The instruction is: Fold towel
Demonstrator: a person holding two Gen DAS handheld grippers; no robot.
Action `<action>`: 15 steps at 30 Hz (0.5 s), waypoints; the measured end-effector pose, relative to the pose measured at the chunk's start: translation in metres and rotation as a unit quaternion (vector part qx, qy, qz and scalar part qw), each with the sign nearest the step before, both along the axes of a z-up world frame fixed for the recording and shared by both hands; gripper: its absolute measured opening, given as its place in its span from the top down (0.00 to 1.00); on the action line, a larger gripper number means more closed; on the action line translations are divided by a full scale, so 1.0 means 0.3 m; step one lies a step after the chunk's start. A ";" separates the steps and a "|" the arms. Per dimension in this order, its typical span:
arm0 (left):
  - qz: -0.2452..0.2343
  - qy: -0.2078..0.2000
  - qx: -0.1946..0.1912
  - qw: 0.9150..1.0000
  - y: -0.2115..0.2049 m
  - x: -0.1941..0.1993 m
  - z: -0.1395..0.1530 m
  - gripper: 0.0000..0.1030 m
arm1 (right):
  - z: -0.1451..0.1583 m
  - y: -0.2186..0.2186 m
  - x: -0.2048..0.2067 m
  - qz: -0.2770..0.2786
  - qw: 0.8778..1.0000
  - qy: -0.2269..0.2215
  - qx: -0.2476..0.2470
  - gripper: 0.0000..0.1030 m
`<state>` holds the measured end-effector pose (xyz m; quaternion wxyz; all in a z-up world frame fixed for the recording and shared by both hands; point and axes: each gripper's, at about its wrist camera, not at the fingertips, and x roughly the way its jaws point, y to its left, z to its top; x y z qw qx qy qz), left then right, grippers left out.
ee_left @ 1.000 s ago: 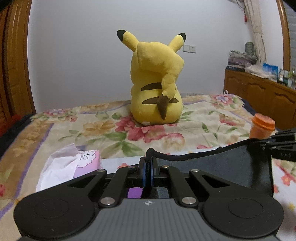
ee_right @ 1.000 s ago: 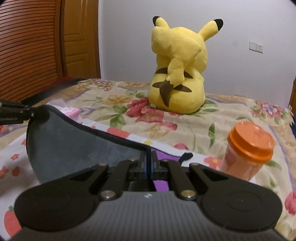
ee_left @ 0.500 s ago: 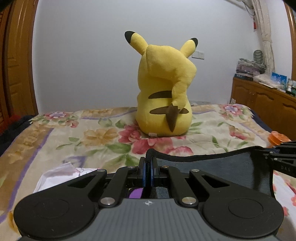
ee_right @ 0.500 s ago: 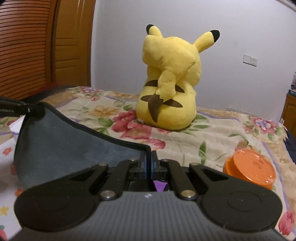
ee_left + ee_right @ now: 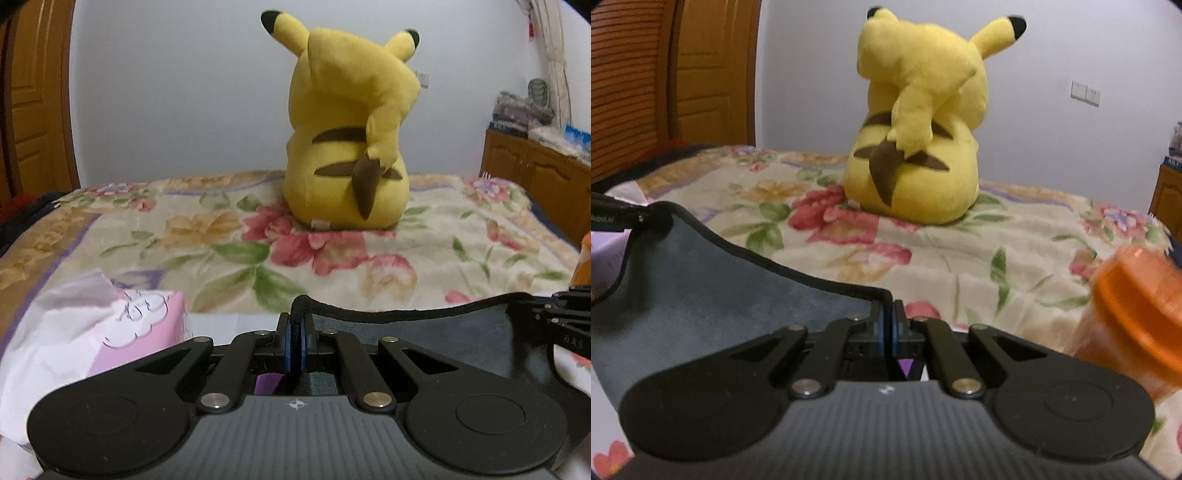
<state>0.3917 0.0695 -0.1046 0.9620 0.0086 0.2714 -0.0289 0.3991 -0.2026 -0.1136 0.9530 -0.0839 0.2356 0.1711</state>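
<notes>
The dark grey towel [image 5: 436, 332] with a black hem hangs stretched between my two grippers above the flowered bed. My left gripper [image 5: 294, 334] is shut on its left corner; the towel edge runs right to the other gripper's tip [image 5: 565, 317]. In the right wrist view my right gripper [image 5: 886, 332] is shut on the right corner of the towel [image 5: 713, 288], whose edge rises left to the left gripper's tip [image 5: 620, 218]. The towel's lower part is hidden behind the gripper bodies.
A big yellow plush toy [image 5: 347, 140] sits on the flowered bedspread [image 5: 207, 240] ahead. A pink tissue box [image 5: 140, 325] lies to the left. An orange-lidded jar [image 5: 1137, 314] stands close on the right. A wooden cabinet [image 5: 543, 177] stands at the far right, a door [image 5: 709, 74] at the left.
Both grippers have dropped back down and moved forward with the towel still held; the tissue box and the jar show larger and nearer again.
</notes>
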 end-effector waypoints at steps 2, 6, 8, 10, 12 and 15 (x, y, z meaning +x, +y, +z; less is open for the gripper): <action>0.002 0.005 0.005 1.000 -0.001 0.007 -0.017 0.92 | -0.017 0.006 0.008 -0.004 1.000 0.006 -0.002 0.95; 0.002 0.013 0.012 1.000 -0.006 0.015 -0.034 0.90 | -0.028 0.001 0.012 -0.011 1.000 0.014 0.008 0.94; 0.001 0.016 0.017 1.000 -0.009 0.013 -0.037 0.85 | -0.032 0.002 0.012 -0.013 1.000 0.017 0.004 0.89; 0.002 0.014 0.015 1.000 -0.006 0.005 -0.036 0.67 | -0.034 0.003 0.010 -0.017 1.000 0.015 -0.005 0.71; 0.004 0.011 0.013 1.000 -0.004 -0.005 -0.031 0.58 | -0.031 -0.009 -0.001 -0.019 1.000 0.013 0.003 0.48; -0.001 0.014 0.013 1.000 -0.007 -0.023 -0.020 0.56 | -0.024 -0.022 -0.018 -0.025 0.999 0.018 0.009 0.48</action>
